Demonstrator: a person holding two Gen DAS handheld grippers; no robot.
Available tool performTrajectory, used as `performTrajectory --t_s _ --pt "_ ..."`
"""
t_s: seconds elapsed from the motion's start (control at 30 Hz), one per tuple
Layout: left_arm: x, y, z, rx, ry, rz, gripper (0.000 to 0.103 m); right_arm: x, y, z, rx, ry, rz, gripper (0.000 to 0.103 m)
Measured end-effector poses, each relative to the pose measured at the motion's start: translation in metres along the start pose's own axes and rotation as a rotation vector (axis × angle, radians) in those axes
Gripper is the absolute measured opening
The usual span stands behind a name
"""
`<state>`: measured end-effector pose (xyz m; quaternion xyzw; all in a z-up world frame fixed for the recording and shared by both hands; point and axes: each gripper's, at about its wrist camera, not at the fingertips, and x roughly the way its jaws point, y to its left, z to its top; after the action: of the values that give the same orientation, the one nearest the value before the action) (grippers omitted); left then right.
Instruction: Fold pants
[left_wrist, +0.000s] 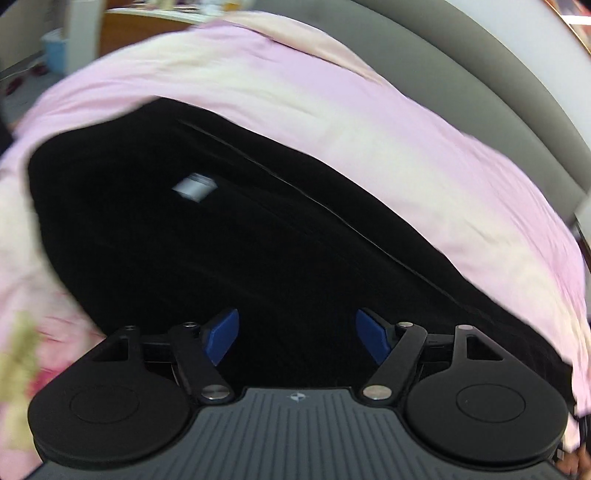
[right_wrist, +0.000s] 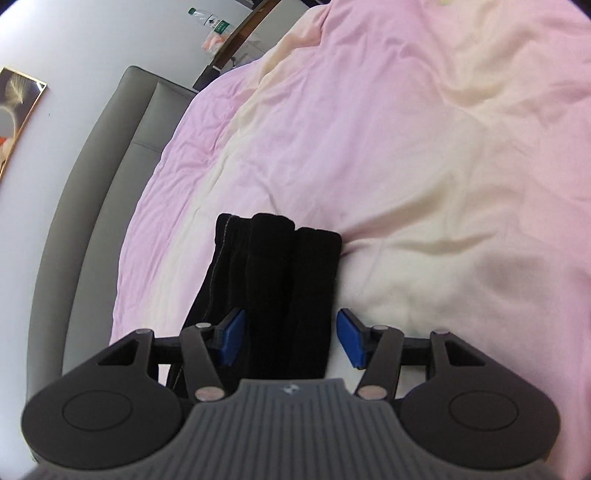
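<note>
Black pants (right_wrist: 273, 295) lie on the pink bedsheet (right_wrist: 424, 129), legs toward twelve o'clock. Left gripper (left_wrist: 297, 341) hovers wide open, empty. Right gripper (right_wrist: 291, 341) stands half-open around them, probably to lift for a fold.

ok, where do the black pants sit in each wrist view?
Left wrist: the black fabric pants fill the centre, spread wide on the pink and cream quilted bedcover, a small white tag on them.
Right wrist: the pants show lower centre as a narrow folded stack running under the camera.
Shared landmark: the grey padded headboard.
</note>
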<state>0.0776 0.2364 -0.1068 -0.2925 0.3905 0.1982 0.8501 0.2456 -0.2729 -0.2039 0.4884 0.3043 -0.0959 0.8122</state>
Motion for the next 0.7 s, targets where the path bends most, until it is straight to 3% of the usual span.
performTrajectory --t_s 0.17,0.37,0.53,0.7 --pt "0.027 -0.075 -0.027 0.193 0.065 -0.07 0.085 0.011 -0.001 0.002 0.023 0.0 0.032 0.051" --pt "0.067 -0.137 -0.045 0.312 0.141 -0.143 0.085 0.02 0.001 0.002 -0.013 0.008 0.029 0.044" --pt "0.106 -0.155 -0.057 0.396 0.226 -0.055 0.088 0.021 -0.013 0.005 0.053 0.031 0.061 0.022" --pt "0.122 -0.171 -0.075 0.539 0.207 0.019 0.095 0.018 -0.009 0.002 0.05 0.012 0.058 0.016"
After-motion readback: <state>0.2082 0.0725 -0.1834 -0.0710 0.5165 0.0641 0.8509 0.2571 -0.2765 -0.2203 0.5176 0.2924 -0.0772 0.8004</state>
